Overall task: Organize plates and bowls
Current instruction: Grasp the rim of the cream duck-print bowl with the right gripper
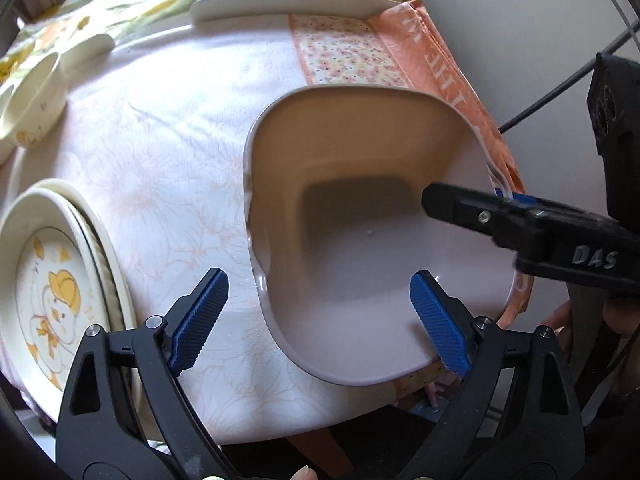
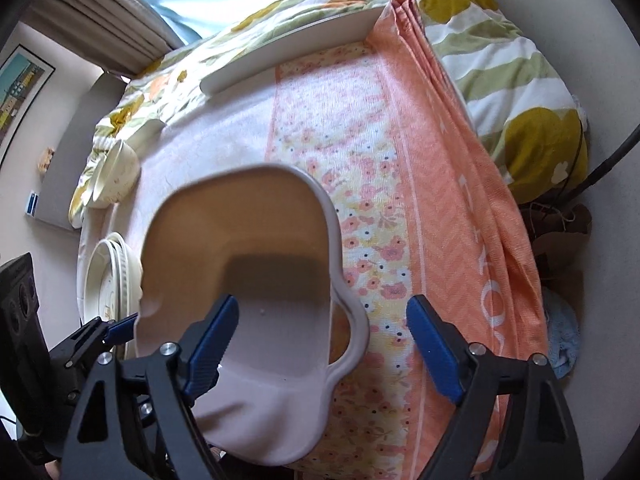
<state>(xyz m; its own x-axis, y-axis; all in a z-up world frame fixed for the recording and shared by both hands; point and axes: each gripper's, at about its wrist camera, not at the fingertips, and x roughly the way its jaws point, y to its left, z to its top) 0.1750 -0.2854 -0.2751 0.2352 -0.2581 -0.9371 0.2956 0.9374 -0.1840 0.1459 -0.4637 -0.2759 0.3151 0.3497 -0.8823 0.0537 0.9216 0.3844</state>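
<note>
A large pale pink dish (image 1: 360,140) (image 2: 240,220) with a wavy rim lies near the table's front edge, partly on the orange floral cloth (image 2: 400,200). My left gripper (image 1: 320,316) is open and straddles the dish's left rim, one blue pad over the tablecloth and one over the dish's inside. My right gripper (image 2: 320,344) is open too and straddles the right rim. No pad presses on the dish. One of the right gripper's fingers (image 1: 460,210) reaches in over the dish. A stack of plates (image 1: 48,292) (image 2: 112,280) with a yellow duck picture stands left of the dish.
A long white tray (image 1: 288,6) (image 2: 288,52) lies at the far edge. A cream divided dish (image 1: 32,92) sits at the far left, and a small bowl (image 2: 116,176) shows there. A floral quilt (image 2: 520,60) lies beyond and to the right. A white-pink tablecloth (image 1: 160,160) covers the table.
</note>
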